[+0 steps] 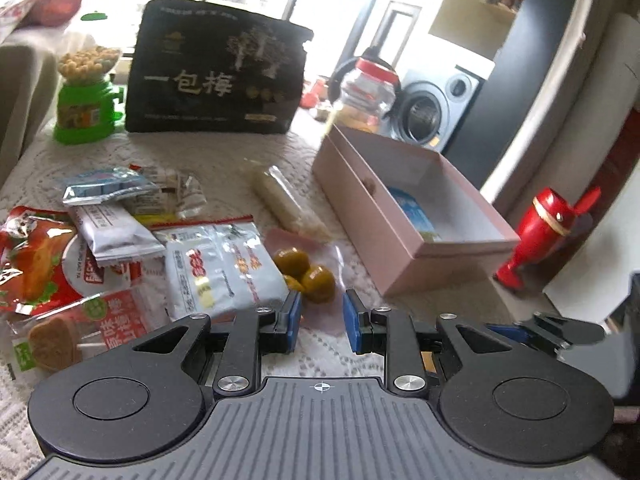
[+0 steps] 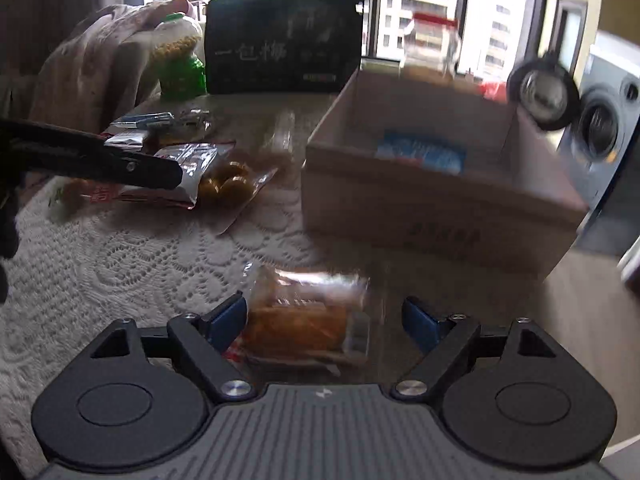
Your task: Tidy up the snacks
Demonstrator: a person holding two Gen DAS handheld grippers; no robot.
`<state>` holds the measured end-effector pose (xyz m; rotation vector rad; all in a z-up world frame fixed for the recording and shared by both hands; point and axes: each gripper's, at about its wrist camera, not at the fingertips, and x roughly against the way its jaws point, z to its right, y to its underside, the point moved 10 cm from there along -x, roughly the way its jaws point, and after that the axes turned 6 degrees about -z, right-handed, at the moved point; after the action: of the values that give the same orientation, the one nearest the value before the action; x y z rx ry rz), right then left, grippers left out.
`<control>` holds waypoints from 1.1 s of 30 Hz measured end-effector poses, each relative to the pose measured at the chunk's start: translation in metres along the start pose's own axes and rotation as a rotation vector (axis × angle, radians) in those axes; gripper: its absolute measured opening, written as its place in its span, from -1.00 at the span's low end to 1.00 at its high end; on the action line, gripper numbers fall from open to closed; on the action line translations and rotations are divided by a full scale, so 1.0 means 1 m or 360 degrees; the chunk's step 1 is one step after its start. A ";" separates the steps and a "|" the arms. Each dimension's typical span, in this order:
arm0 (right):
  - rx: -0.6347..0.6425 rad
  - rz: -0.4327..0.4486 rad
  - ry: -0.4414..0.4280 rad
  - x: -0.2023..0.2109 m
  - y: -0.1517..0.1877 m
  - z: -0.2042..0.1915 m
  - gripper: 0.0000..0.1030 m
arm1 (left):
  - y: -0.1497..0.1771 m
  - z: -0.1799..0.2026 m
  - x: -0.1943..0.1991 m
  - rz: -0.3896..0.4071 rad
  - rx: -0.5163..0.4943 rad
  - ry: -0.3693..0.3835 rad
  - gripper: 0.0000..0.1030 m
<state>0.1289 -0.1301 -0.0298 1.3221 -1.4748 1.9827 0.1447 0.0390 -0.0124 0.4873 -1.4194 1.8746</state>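
My left gripper (image 1: 322, 322) hovers low over the lace cloth, its blue pads a narrow gap apart with nothing pressed between them. Just ahead of it lies a clear packet of yellow-green fruits (image 1: 306, 270). My right gripper (image 2: 324, 318) is open wide, and an orange snack in a clear wrapper (image 2: 304, 320) lies on the table between its fingers, close to the left pad (image 2: 228, 316). The open pink box (image 1: 372, 232) (image 2: 420, 216) stands to the right and holds a blue packet (image 1: 412, 212) (image 2: 424, 156). A pile of snack packets (image 1: 120, 240) lies at the left.
At the back stand a black pouch with white characters (image 1: 216, 72), a green jar of yellow balls (image 1: 86, 96) and a red-lidded plastic jar (image 1: 370, 88). A red wooden figure (image 1: 540, 228) stands beside the box. A long pale stick pack (image 1: 288, 204) lies mid-table.
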 end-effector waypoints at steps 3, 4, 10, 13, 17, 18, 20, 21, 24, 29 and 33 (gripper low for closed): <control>0.0041 -0.0009 -0.0053 0.007 0.000 -0.004 0.22 | 0.004 0.001 -0.002 -0.0023 -0.0009 0.0001 -0.47; 0.0077 -0.0013 -0.0039 0.013 0.000 -0.005 0.20 | 0.006 0.001 -0.002 -0.0030 -0.0004 0.0007 -0.47; 0.0167 0.0154 -0.0071 0.066 -0.026 -0.003 0.12 | 0.013 0.000 -0.008 -0.0066 0.0019 0.0024 -0.48; 0.0103 0.0285 0.0033 0.084 -0.062 0.024 0.12 | 0.016 0.001 -0.011 -0.0085 0.0019 0.0034 -0.47; 0.0017 0.0305 0.0228 0.059 -0.106 0.066 0.12 | 0.018 0.002 -0.010 -0.0092 0.0003 0.0029 -0.48; -0.0011 0.0289 0.0274 0.048 -0.113 0.076 0.14 | 0.018 0.001 -0.010 -0.0090 0.0003 0.0023 -0.48; -0.0104 0.0249 0.0330 0.024 -0.125 0.097 0.21 | 0.017 -0.004 -0.009 -0.0080 0.0005 0.0007 -0.48; -0.0152 0.0222 0.0325 0.015 -0.129 0.105 0.22 | 0.017 -0.007 -0.008 -0.0074 0.0009 -0.0002 -0.48; -0.0216 0.0140 0.0229 -0.006 -0.135 0.115 0.22 | 0.016 -0.021 -0.008 -0.0058 0.0034 -0.0051 -0.48; -0.0191 0.0201 0.0227 -0.003 -0.147 0.089 0.26 | 0.015 -0.042 -0.008 -0.0047 0.0113 -0.0083 -0.48; -0.0027 0.0202 0.0043 -0.012 -0.167 0.020 0.26 | 0.017 -0.043 -0.002 -0.0039 0.0094 -0.0060 -0.48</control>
<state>0.2642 -0.0777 0.0556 1.2174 -1.5951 2.0525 0.1395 0.0760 -0.0388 0.5690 -1.3797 1.9012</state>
